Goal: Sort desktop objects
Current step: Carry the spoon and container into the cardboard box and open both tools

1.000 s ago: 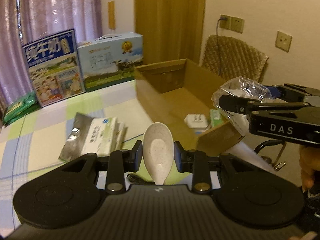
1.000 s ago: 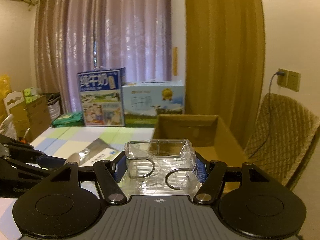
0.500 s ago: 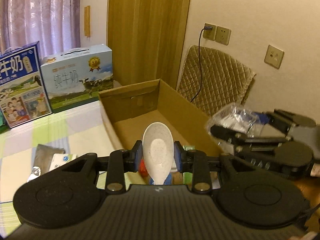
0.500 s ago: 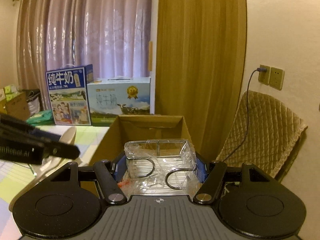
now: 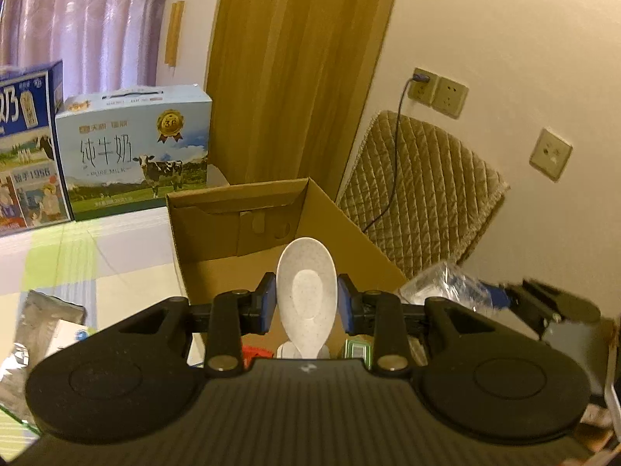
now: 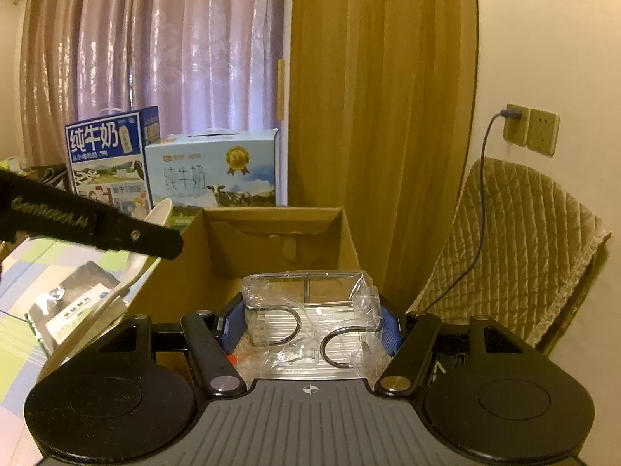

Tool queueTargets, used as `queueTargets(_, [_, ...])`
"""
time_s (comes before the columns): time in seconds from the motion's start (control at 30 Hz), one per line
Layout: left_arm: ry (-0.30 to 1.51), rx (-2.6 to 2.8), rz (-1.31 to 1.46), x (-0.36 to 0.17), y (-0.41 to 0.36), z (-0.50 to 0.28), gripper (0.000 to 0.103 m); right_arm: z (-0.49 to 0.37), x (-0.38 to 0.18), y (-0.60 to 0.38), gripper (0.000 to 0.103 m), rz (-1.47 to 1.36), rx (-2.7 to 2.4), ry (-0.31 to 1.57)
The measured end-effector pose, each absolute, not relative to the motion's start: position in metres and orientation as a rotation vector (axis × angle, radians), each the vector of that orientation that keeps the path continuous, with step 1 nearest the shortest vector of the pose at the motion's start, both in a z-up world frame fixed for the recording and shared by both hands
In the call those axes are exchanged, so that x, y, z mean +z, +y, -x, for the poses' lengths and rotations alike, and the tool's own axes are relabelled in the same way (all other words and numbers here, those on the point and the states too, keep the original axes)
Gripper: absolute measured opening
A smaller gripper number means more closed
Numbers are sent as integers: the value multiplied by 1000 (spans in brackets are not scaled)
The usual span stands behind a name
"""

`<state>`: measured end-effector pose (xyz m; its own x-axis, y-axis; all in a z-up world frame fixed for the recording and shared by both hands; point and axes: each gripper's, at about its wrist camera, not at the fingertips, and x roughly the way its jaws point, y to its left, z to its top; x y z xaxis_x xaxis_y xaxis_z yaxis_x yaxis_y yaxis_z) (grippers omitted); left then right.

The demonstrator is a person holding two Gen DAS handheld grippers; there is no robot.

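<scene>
Right now my left gripper (image 5: 306, 306) pinches a white speckled spoon (image 5: 306, 291) by the bowl's sides, bowl up, over the open cardboard box (image 5: 240, 233). My right gripper (image 6: 310, 322) is clamped on a clear plastic packet w/ two metal hooks (image 6: 310, 322), also above the box, approx. at its near right side. Inside the box, below the spoon: a red bit, something white, a green item, mostly hidden. Silver pouch (image 5: 42, 326) lies on the checked tablecloth (image 5: 128, 248) left of the box; two milk cartons (image 5: 136, 147) stand behind.
</scene>
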<state>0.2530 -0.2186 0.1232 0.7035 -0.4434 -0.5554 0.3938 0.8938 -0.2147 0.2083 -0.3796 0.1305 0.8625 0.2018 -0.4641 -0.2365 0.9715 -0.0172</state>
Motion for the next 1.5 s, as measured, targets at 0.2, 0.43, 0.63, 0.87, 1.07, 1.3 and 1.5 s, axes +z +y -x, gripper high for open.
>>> queueTargets(0.2, [672, -454, 117, 108, -223, -272, 27, -213, 120, -383, 64, 70, 224, 499])
queueTargets(0.43, [695, -428, 117, 96, -207, -267, 28, -218, 117, -379, 64, 51, 237, 509])
queueTargets(0.63, [678, -407, 108, 97, -185, -251, 28, -224, 118, -369, 64, 14, 265, 519])
queueTargets(0.87, [672, -385, 95, 98, -163, -229, 35, -227, 124, -364, 77, -35, 271, 493])
queueTargets(1.07, [663, -374, 73, 98, -140, -205, 38, -207, 139, -371, 81, -75, 257, 478])
queueTargets(1.3, [661, -326, 56, 98, -103, -164, 52, -167, 155, -356, 90, -114, 298, 482])
queueTargets(1.5, [676, -265, 44, 96, -67, -131, 59, -138, 159, -322, 94, -117, 363, 516])
